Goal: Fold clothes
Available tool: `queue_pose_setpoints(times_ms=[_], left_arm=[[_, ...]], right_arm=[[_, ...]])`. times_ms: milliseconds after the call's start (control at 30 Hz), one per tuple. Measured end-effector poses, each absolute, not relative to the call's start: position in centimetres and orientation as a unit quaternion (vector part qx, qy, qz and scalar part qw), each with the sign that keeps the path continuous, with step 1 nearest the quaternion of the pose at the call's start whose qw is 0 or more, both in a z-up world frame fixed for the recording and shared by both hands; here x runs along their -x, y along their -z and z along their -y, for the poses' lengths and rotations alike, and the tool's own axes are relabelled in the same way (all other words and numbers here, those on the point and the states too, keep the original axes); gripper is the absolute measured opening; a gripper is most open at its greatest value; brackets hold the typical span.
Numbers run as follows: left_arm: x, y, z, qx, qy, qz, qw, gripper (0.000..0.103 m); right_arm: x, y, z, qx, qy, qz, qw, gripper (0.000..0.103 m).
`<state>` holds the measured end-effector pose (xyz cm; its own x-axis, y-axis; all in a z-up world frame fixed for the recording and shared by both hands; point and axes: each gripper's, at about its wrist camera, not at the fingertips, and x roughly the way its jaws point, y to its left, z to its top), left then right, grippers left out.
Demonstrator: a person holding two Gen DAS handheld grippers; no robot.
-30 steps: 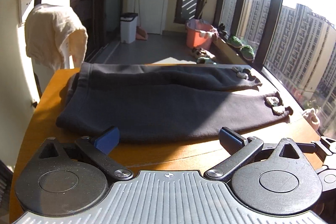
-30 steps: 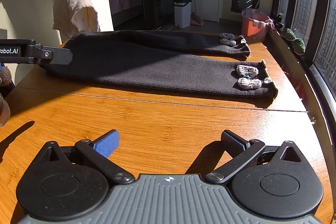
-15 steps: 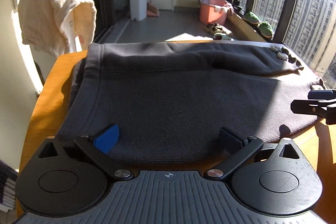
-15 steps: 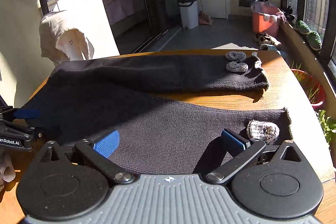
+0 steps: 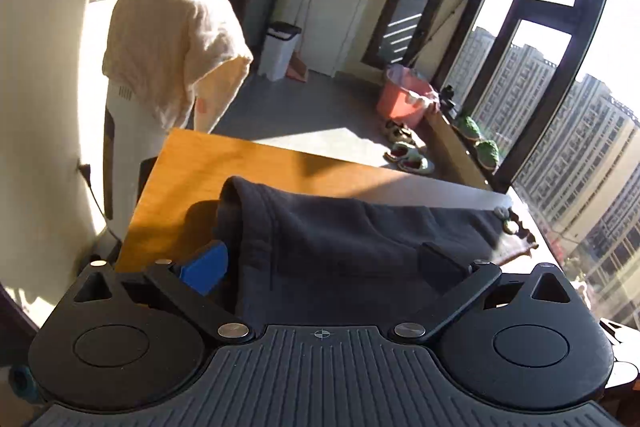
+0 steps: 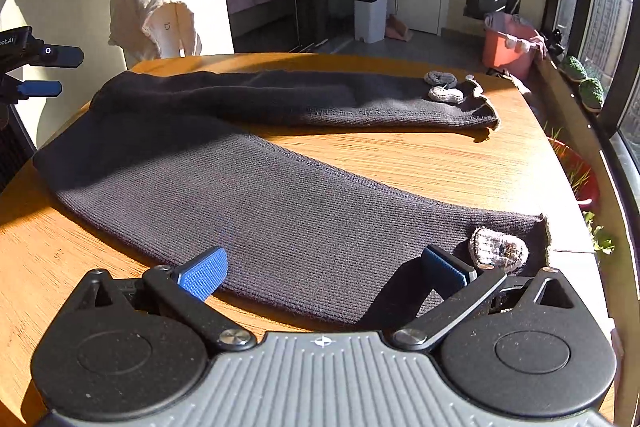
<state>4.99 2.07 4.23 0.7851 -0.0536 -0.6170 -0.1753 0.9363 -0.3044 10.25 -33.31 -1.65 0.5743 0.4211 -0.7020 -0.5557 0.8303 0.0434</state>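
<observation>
Left wrist view: we see the left gripper point(image 5: 320, 261) with its fingers spread wide. The dark knit trousers point(image 5: 360, 239) lie between them, the waistband end point(image 5: 240, 211) bunched up just beside the blue pad point(image 5: 204, 267) of one finger. Whether either pad touches the cloth we cannot tell, as the fabric fills the gap in shadow. The garment sits near the left edge of the wooden tabletop point(image 5: 192, 171), with bare wood beyond it toward the far edge. A cream cloth point(image 5: 172, 47) hangs over a stand past the far left corner.

Right wrist view: we see the right gripper point(image 6: 324, 269), fingers spread, poised above the cuff end of the near trouser leg point(image 6: 300, 219), which runs along the near edge of the tabletop point(image 6: 420, 163). A grey knitted ornament point(image 6: 498, 247) lies on that cuff, just beside the right-hand pad point(image 6: 444, 269). The second leg point(image 6: 320, 99) lies flat toward the far edge, apart from the first at the cuffs and joined at the waist on the left. The left gripper point(image 6: 40, 71) appears at the left edge, fingers apart. A pink bucket point(image 6: 508, 43) stands on the floor beyond the table.
</observation>
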Motion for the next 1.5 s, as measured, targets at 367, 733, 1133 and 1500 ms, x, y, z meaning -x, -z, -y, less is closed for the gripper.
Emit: queue_pose_setpoints(times_ms=[367, 733, 1133, 1500], left_arm=[[-14.8, -1.7, -6.7, 0.179, -0.101, -0.371, 0.906, 0.063], [-11.1, -3.8, -5.3, 0.144, -0.064, -0.324, 0.933, 0.034], [-11.3, -3.3, -5.7, 0.149, -0.063, -0.328, 0.931, 0.034], [-6.8, -7.9, -5.5, 0.158, -0.04, -0.242, 0.957, 0.028]], right_arm=[[-10.3, 2.0, 33.7, 0.081, -0.293, -0.344, 0.888, 0.103], [-13.7, -1.1, 34.4, 0.057, -0.273, -0.31, 0.909, 0.086], [-29.6, 0.4, 36.4, -0.047, -0.135, -0.329, 0.933, 0.039], [-23.7, -4.4, 39.1, -0.095, -0.225, -0.256, 0.935, 0.006]])
